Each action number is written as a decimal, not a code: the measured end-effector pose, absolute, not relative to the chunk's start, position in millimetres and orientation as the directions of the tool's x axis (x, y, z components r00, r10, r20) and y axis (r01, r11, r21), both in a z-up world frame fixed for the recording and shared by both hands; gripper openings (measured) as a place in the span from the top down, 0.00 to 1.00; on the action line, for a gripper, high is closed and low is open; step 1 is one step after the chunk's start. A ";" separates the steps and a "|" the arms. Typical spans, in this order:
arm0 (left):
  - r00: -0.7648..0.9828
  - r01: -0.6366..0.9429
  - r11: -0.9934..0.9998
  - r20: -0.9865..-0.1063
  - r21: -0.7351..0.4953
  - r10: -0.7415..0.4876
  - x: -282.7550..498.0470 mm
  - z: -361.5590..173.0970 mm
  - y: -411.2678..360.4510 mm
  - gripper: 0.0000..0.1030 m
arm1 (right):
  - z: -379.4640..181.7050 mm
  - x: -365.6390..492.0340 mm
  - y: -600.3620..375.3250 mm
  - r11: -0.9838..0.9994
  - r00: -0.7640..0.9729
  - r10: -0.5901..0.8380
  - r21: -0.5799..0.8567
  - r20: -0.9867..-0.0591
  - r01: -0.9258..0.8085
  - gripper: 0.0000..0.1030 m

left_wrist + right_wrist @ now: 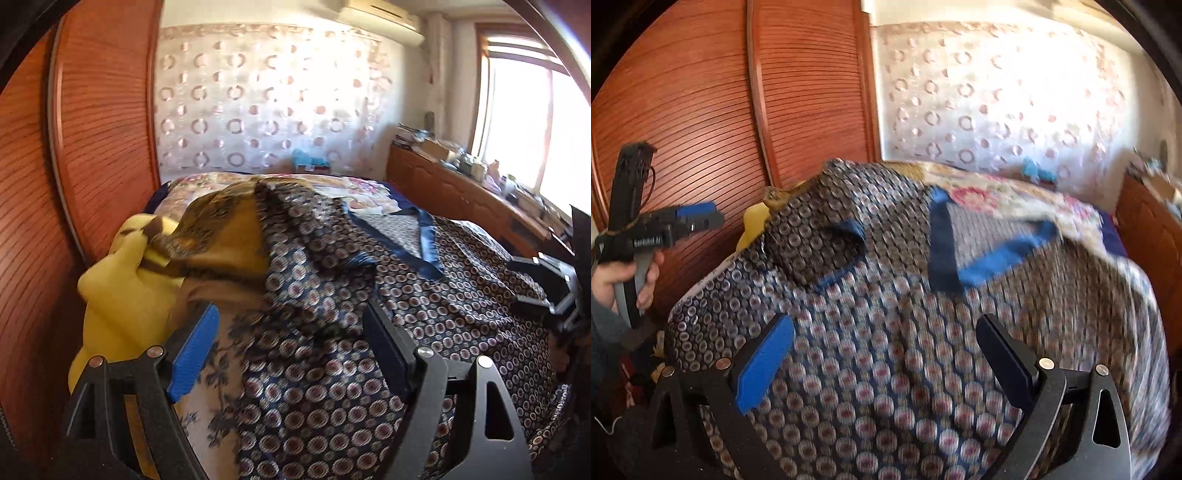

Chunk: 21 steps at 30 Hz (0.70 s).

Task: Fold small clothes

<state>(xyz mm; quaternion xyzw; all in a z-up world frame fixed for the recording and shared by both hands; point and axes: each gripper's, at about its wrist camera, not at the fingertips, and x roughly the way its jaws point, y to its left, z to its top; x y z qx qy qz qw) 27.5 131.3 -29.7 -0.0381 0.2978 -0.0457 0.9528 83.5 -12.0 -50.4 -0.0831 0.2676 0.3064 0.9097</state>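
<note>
A: We see the patterned garment [332, 295] spread over the bed [369, 184], dark blue cloth covered in small ringed dots, with a plain blue trim [428, 240] forming a V at its neckline. In the right wrist view the same garment [886, 332] fills most of the frame, blurred, with its trim [997, 254] toward the far side.

B: And our left gripper [291, 343]? We see its jaws standing wide, one blue pad [192, 354] on the left and the dark finger on the right, with nothing pressed between them. The cloth lies under the gap.

A: We agree. From the right wrist view the left gripper [698, 218] sits off at the left edge, held in a hand [624, 280], in front of the wooden wardrobe doors [720, 110] and apart from the garment.

B: Our right gripper [886, 354] is likewise spread wide above the cloth, gripping nothing. In the left view it shows only at the right edge [546, 284].

A: Beside the garment at the left we see a brown patterned cloth [218, 236] and a yellow one [122, 288] bunched near the wardrobe.

B: Behind the bed hangs a pale curtain [258, 103] with circle motifs, and a cluttered wooden cabinet [461, 184] runs under the bright window [524, 122].
</note>
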 end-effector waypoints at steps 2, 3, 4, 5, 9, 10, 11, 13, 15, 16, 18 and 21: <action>0.814 0.050 0.993 -0.571 -0.107 -0.103 25.8 -36.0 135.1 0.22 | -41.2 96.3 8.6 0.776 0.665 0.515 -0.034 -0.541 -0.630 0.04; 0.812 0.043 0.993 -0.575 -0.106 -0.097 24.8 -39.4 136.4 0.22 | -39.2 104.6 19.2 0.764 0.656 0.521 -0.046 -0.545 -0.644 0.04; 0.812 0.036 0.994 -0.576 -0.104 -0.090 23.5 -41.6 138.5 0.22 | -37.5 111.0 28.1 0.751 0.647 0.531 -0.051 -0.548 -0.659 0.04; 0.813 0.029 0.994 -0.576 -0.103 -0.083 22.2 -43.4 139.7 0.22 | -35.4 118.6 38.3 0.737 0.636 0.540 -0.055 -0.551 -0.674 0.04; 0.821 0.021 0.993 -0.565 -0.112 -0.081 17.9 -44.2 142.9 0.22 | -34.8 158.2 81.8 0.694 0.606 0.562 -0.078 -0.563 -0.715 0.10; 0.824 0.020 0.993 -0.561 -0.113 -0.080 17.5 -43.7 142.6 0.22 | -38.6 172.3 95.9 0.683 0.588 0.564 -0.073 -0.580 -0.727 0.14; 0.826 0.018 0.993 -0.558 -0.113 -0.079 17.2 -43.1 142.0 0.22 | -43.2 183.6 102.8 0.679 0.578 0.559 -0.071 -0.594 -0.731 0.16; 0.826 0.019 0.993 -0.557 -0.113 -0.079 16.2 -42.9 141.2 0.22 | -53.9 203.4 119.1 0.665 0.553 0.550 -0.073 -0.626 -0.744 0.17; 0.826 0.019 0.994 -0.558 -0.106 -0.075 16.4 -42.3 139.7 0.22 | -62.4 214.6 137.6 0.656 0.547 0.524 -0.101 -0.653 -0.748 0.17; 0.827 0.017 0.995 -0.558 -0.102 -0.072 15.9 -42.3 139.4 0.22 | -66.0 221.9 148.4 0.651 0.549 0.503 -0.126 -0.668 -0.749 0.17; 0.828 0.016 0.995 -0.557 -0.096 -0.067 16.0 -41.8 137.7 0.22 | -73.6 235.1 164.5 0.646 0.551 0.464 -0.160 -0.693 -0.746 0.17; 0.834 0.011 0.997 -0.549 -0.081 -0.053 16.4 -41.3 134.0 0.22 | -80.9 245.6 177.6 0.658 0.578 0.424 -0.200 -0.698 -0.725 0.21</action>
